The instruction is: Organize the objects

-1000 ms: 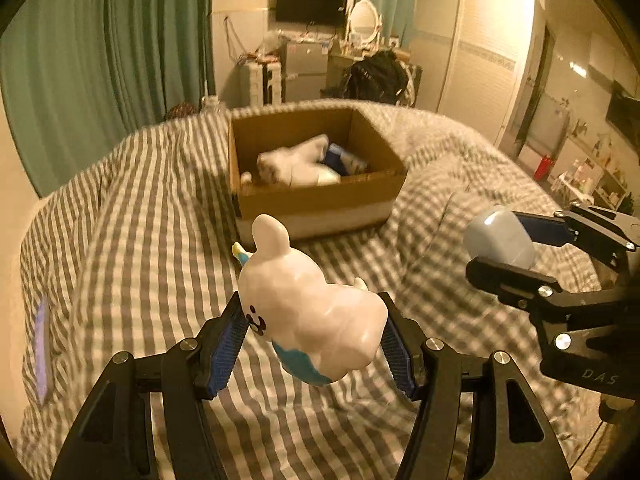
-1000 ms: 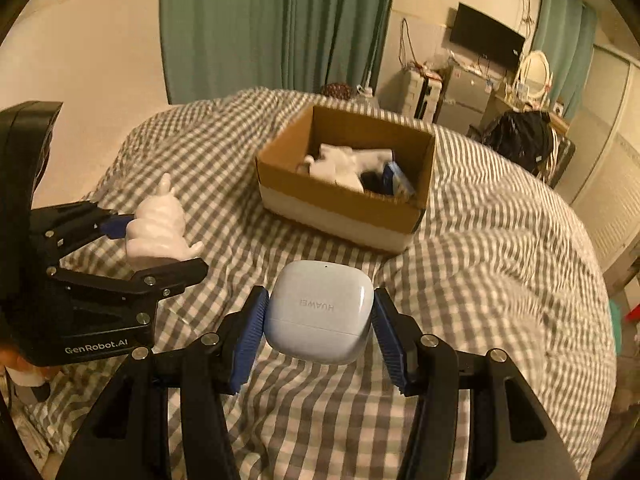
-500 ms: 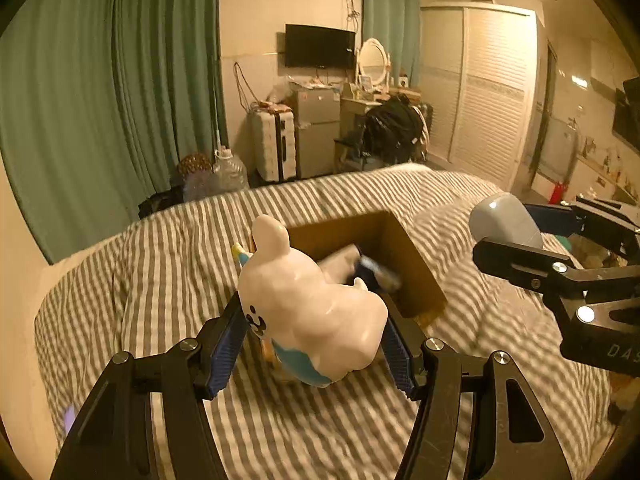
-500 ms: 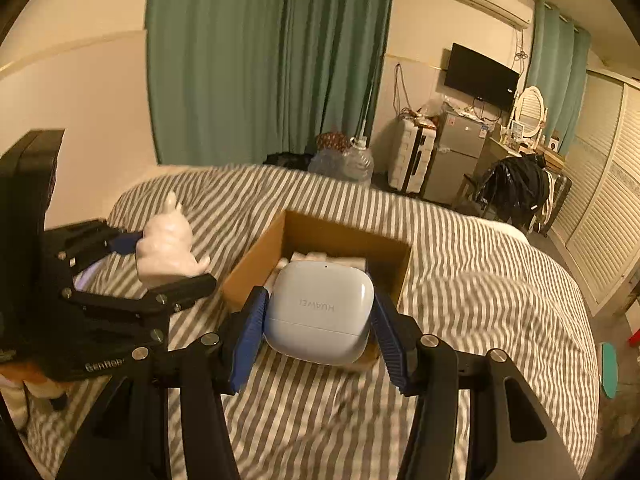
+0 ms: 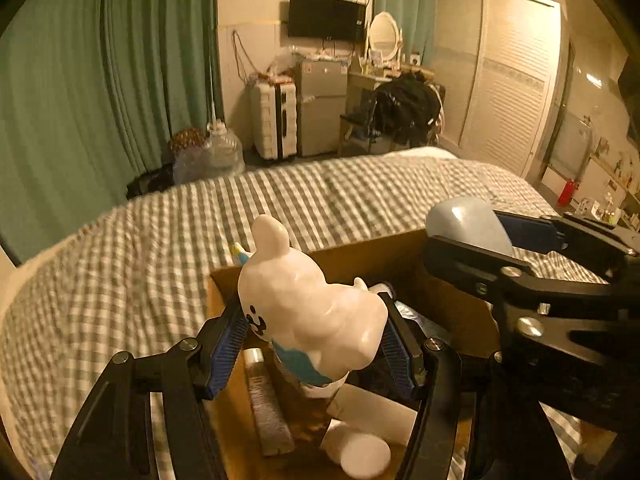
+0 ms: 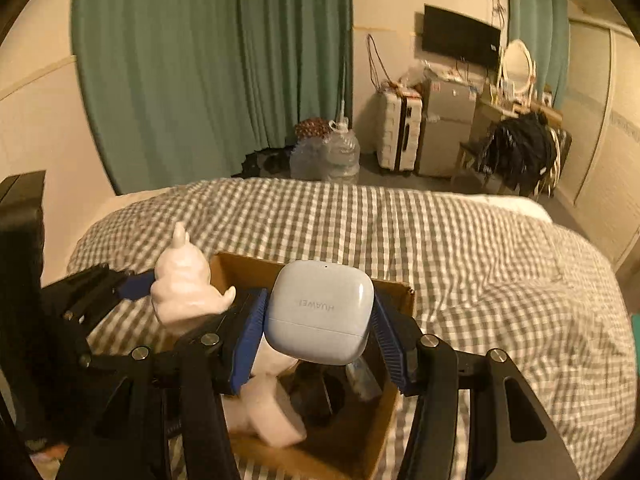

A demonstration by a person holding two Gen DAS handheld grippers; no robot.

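My left gripper (image 5: 314,338) is shut on a white animal figurine (image 5: 308,304) with blue trim and holds it over the open cardboard box (image 5: 360,250). My right gripper (image 6: 320,330) is shut on a pale blue Huawei earbud case (image 6: 320,312), also over the box (image 6: 394,290). The figurine (image 6: 182,292) and left gripper show at the left of the right wrist view. The earbud case (image 5: 466,220) shows at the right of the left wrist view. Inside the box lie white bottles (image 5: 362,454) and a slim tube (image 5: 266,404).
The box sits on a bed with a grey checked cover (image 6: 480,248). Beyond the bed are green curtains (image 6: 208,60), a water jug (image 6: 324,156), a white suitcase (image 6: 400,136), a small fridge (image 6: 448,128) and a wardrobe (image 5: 512,80).
Both grippers have moved forward over the bed to hang above the box, each still shut on its object. The box now lies directly beneath them.
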